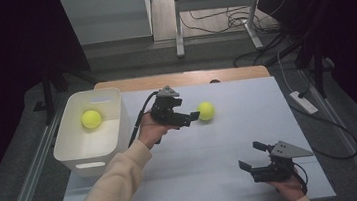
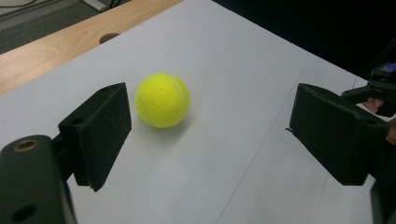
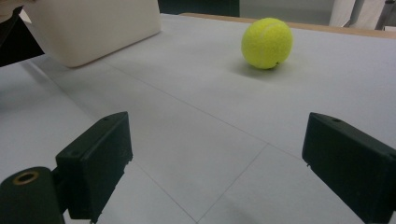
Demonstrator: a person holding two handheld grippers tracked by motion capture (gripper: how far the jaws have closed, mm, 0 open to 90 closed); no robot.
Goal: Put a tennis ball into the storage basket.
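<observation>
Right gripper (image 1: 253,159) fingers apart, left gripper (image 1: 194,116) fingers spread beside fuzzy yellow-green tennis ball (image 1: 205,110)

Grey-topped table (image 1: 251,138) carries a white bin (image 1: 114,130) and tennis ball (image 1: 205,110).

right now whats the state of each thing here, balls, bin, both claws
left claw: open, beside the ball on the table, not holding it
right claw: open, holds nothing
ball on the table: loose on the white sheet
ball in the bin: resting on the bin floor
white bin: upright, open top
</observation>
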